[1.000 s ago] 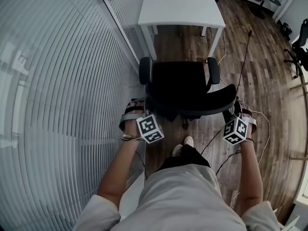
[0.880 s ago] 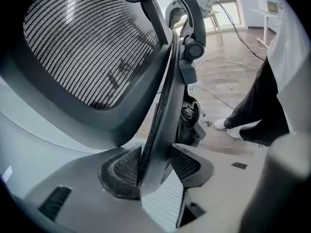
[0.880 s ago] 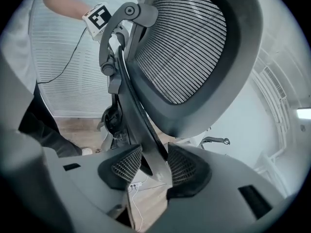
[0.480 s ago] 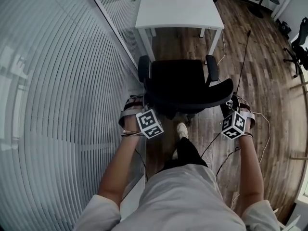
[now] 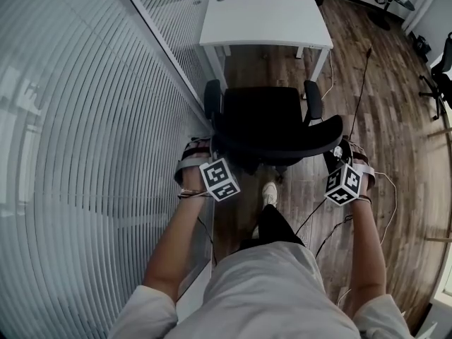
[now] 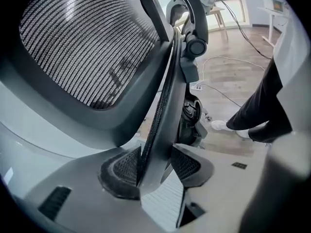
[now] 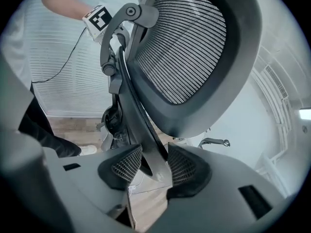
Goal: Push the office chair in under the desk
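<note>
**A:** Chair status?

**B:** Black office chair (image 5: 272, 122), upright on the wood floor (image 5: 381, 97). Mesh backrest (image 6: 82, 42) in a dark frame, with a separate curved spine behind it. Two padded armrests (image 5: 212, 99). Seat (image 5: 261, 111) faces the desk.

**A:** Desk?

**B:** White rectangular desk (image 5: 265, 20) with white legs (image 5: 216, 65), directly ahead of the chair.

**A:** Chair under it?

**B:** Not yet. The seat front is just short of the desk's front edge and lines up with the gap between the front legs. The armrest fronts are near those legs. The backrest is well clear of the desk.
</note>
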Demonstrator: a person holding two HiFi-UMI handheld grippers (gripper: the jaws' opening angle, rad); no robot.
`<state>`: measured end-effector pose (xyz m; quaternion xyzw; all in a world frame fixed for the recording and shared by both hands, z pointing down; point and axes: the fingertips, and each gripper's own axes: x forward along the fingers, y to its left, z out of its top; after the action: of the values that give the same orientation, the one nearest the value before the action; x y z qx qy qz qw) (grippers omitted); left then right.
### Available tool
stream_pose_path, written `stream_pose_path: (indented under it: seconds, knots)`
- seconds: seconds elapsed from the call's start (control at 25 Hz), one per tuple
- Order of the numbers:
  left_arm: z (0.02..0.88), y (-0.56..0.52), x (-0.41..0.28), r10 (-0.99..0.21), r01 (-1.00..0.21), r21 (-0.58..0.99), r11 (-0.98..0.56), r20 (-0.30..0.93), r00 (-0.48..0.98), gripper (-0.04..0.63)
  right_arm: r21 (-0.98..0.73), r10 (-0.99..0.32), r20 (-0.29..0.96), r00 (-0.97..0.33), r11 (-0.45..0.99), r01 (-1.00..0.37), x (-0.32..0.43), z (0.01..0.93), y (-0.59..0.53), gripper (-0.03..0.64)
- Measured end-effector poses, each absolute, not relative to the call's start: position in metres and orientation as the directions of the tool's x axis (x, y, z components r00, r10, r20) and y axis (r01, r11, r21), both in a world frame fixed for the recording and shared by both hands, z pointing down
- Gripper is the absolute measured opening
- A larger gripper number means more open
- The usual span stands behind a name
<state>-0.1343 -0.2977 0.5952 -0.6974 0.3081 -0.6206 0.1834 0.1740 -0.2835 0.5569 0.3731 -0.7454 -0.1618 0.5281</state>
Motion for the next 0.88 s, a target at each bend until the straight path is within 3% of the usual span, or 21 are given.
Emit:
stream_pose_path:
  seconds: [0.88]
  knots:
    - [0.595, -0.393, -0.128, -0.661, -0.207, -0.644, -0.737, 0.75, 0.017, 0.196, 0.632, -0.73, 0.66, -0.179, 0.668, -0.392, 0.182, 0.555, -0.378, 0.175]
